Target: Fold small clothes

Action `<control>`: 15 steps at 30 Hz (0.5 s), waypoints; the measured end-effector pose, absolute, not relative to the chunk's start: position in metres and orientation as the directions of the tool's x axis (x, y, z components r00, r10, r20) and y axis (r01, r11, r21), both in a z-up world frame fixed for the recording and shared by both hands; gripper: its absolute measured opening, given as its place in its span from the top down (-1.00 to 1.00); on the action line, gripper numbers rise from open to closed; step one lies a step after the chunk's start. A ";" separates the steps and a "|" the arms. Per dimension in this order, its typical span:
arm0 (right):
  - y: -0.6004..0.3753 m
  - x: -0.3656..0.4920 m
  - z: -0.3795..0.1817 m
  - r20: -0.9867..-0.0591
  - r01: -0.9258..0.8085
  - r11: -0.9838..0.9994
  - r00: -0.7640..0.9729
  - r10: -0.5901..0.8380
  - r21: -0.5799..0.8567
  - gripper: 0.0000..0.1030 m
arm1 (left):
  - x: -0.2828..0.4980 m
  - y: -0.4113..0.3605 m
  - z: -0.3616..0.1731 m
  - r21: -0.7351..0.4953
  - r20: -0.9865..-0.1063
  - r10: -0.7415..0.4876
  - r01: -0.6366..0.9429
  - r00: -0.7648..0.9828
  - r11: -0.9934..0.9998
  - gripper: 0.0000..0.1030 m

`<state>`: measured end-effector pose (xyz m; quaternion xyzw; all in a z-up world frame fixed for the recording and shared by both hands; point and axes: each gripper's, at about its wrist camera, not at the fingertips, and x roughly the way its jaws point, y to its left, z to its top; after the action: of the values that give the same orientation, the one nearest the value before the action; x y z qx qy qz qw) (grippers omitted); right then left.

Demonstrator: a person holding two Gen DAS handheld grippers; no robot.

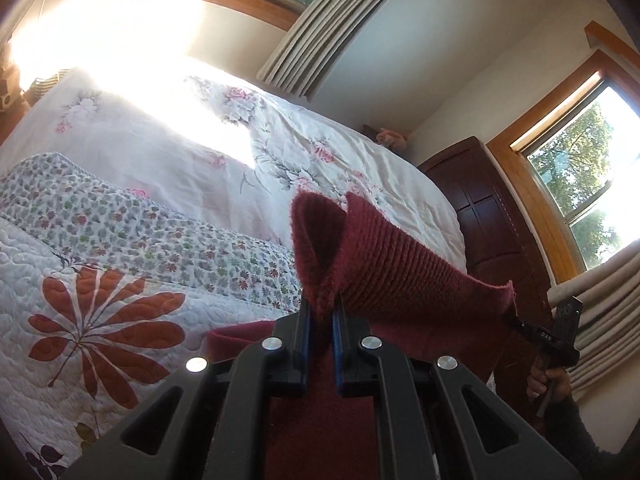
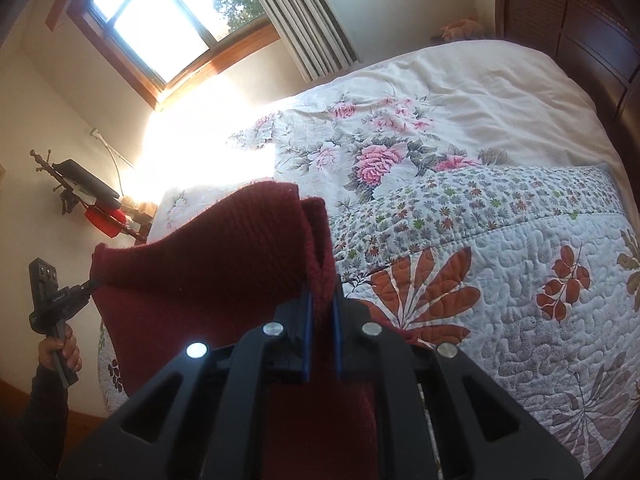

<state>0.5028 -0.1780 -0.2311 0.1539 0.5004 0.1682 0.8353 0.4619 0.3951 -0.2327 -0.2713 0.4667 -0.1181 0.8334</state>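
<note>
A: Dark red ribbed knit garment [image 1: 392, 268], frame centre, hangs above the quilted floral bedspread [image 1: 120, 296]. Soft, light, droopy.

B: Left gripper [image 1: 322, 304] and right gripper [image 2: 322, 300] each pinch a top corner; edges are the best hold.

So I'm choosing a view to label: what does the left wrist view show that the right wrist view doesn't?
Only the left wrist view shows the right gripper pinching the maroon knit garment, plus a side window. Only the right wrist view shows the left gripper and a coat rack. Both show the garment stretched between the shut grippers over the quilted bed.
</note>
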 end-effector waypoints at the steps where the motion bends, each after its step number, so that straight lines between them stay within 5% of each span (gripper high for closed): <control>1: -0.177 0.509 -0.240 -0.796 -0.118 0.899 0.427 0.429 0.421 0.86 | 0.468 0.396 -0.244 -0.567 -0.726 -0.455 -0.073 0.516 0.821 0.84; 15: -0.168 0.560 -0.330 -0.890 -0.004 0.914 0.224 0.397 0.406 0.86 | 0.515 0.407 -0.341 -0.581 -0.808 -0.506 -0.267 0.302 0.769 0.84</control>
<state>0.5603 -0.1682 -0.3300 0.1611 0.6089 0.1308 0.7656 0.5150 0.4071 -0.3410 -0.3301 0.5853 -0.0810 0.7362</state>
